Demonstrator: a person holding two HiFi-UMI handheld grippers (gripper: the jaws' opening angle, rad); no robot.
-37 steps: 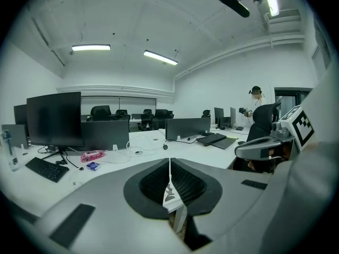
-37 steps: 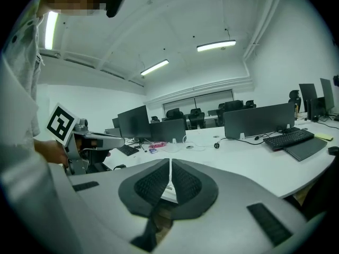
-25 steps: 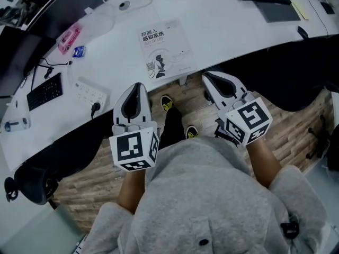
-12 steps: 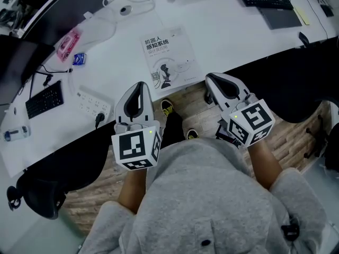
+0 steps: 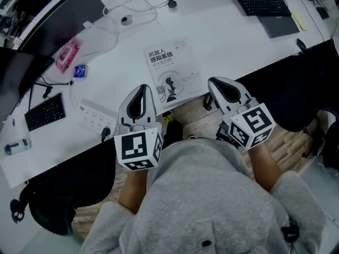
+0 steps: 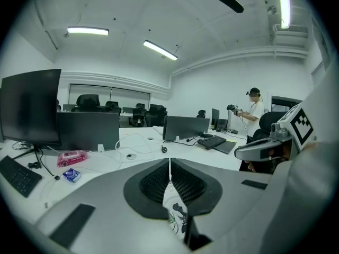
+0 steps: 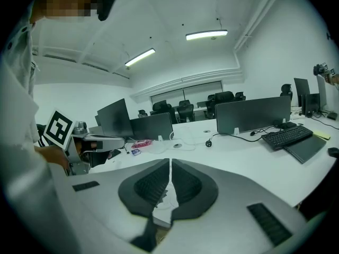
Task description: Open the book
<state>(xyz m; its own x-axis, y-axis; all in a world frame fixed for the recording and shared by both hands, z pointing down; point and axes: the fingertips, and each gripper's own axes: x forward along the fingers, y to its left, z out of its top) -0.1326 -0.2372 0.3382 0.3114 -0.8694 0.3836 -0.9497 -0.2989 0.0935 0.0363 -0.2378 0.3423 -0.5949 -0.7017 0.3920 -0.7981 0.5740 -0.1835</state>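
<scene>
The only thing on the white counter (image 5: 228, 41) holding anything is the power strip (image 5: 94, 116) at the left, with one dark plug (image 5: 105, 133) in its near end; a pink packet (image 5: 68, 54) and a small blue packet (image 5: 79, 71) lie farther back, closed. The book (image 5: 172, 70) lies flat and shut, cover up, near the counter's front edge between the two grippers. The left gripper (image 5: 142, 88) has its jaws pressed together on nothing, its tip over the counter edge just beside the book's near left corner; its own view shows the seam closed and the book cover below it. The right gripper (image 5: 216, 82) also has its jaws pressed together and empty, its tip at the counter edge near the book's near right corner. A second ago both tips hung over the wooden floor, short of the counter; both have since come forward to the edge, while the book has stayed closed in place.
</scene>
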